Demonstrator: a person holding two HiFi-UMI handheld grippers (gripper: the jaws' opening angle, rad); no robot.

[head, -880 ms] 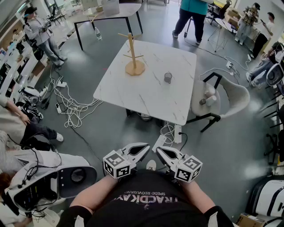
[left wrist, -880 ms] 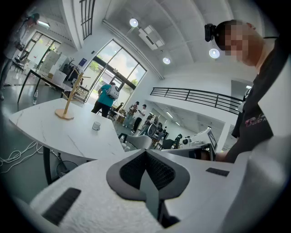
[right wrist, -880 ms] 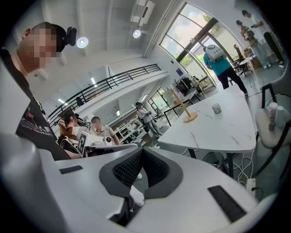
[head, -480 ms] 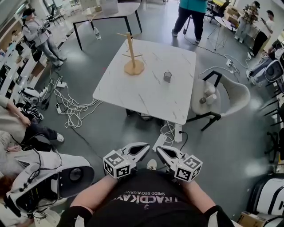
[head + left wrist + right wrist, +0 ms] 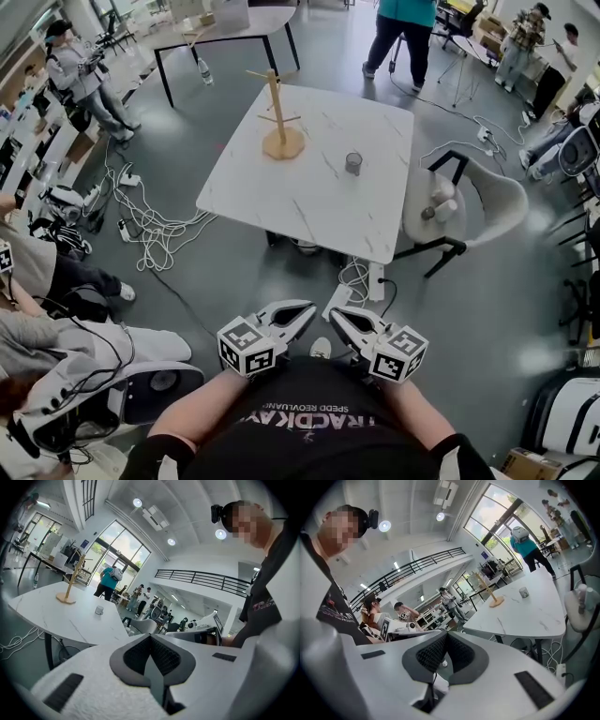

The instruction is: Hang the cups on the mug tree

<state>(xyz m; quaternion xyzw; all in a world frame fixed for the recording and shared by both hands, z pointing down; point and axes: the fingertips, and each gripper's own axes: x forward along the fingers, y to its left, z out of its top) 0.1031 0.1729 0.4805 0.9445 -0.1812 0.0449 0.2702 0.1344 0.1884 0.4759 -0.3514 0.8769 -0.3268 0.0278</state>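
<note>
While both hang low by the person's waist, left gripper (image 5: 302, 314) has its jaws pressed tip to tip on nothing | right gripper (image 5: 337, 317) same deal, tips together, empty | cup (image 5: 354, 163) stands upright on table (image 5: 309, 202), well away from both | tree (image 5: 279, 117) on same table, near cup but apart
</note>
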